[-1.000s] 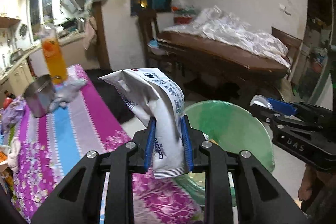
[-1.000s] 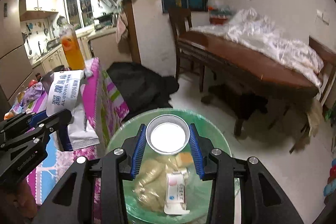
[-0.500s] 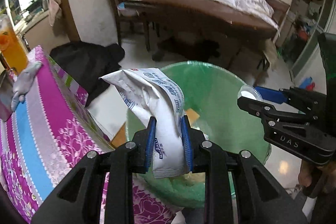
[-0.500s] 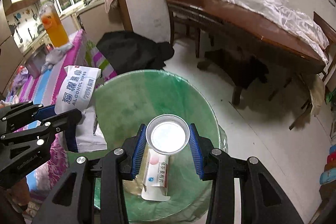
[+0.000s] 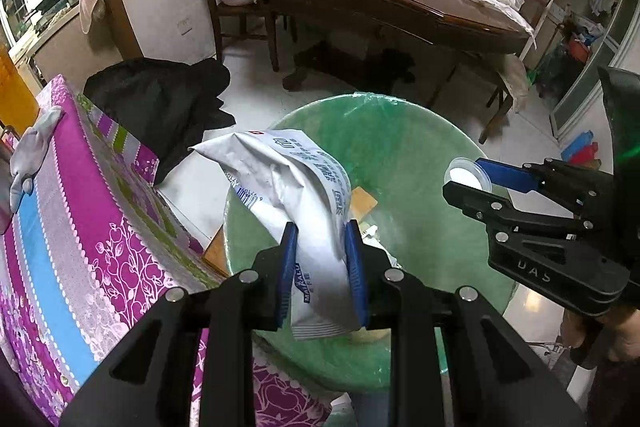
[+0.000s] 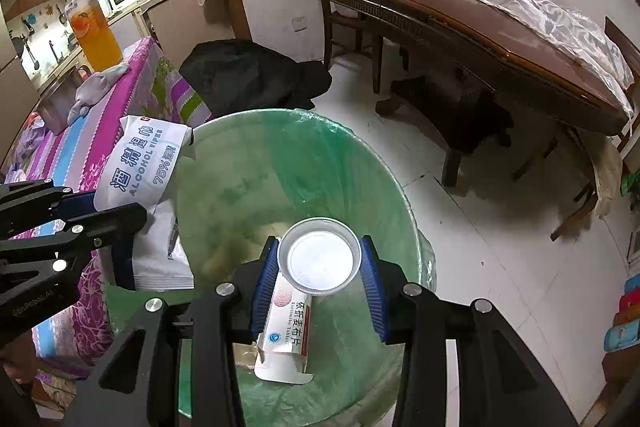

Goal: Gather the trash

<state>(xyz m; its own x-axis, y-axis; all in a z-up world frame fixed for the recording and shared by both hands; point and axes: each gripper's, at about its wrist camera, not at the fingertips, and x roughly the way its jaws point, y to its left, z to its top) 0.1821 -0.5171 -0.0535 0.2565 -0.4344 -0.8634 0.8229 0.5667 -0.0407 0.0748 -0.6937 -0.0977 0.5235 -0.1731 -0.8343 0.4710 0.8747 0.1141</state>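
Note:
My left gripper [image 5: 320, 259] is shut on a white alcohol-wipes packet [image 5: 292, 183], held over the near rim of a bin lined with a green bag [image 5: 404, 155]. The same packet [image 6: 140, 163] shows at the left of the right wrist view, above the bin's left rim. My right gripper [image 6: 320, 263] is shut on a round white jar lid [image 6: 320, 257], hanging over the open green bag [image 6: 256, 171]. That lid [image 5: 466, 174] also appears at the right of the left wrist view. A white medicine box [image 6: 286, 331] and other scraps lie inside the bin.
A table with a purple flowered cloth [image 5: 68, 227] stands just left of the bin, carrying a grey rag [image 6: 96, 87], a metal pot [image 6: 60, 103] and an orange drink bottle [image 6: 94, 27]. A black bundle [image 6: 252, 75] lies on the floor behind the bin. A dark wooden table [image 6: 480, 39] stands at the right.
Both grippers have come down and tipped toward the bin, which now fills more of each view. The left one carried the packet from above the tablecloth to over the bin.

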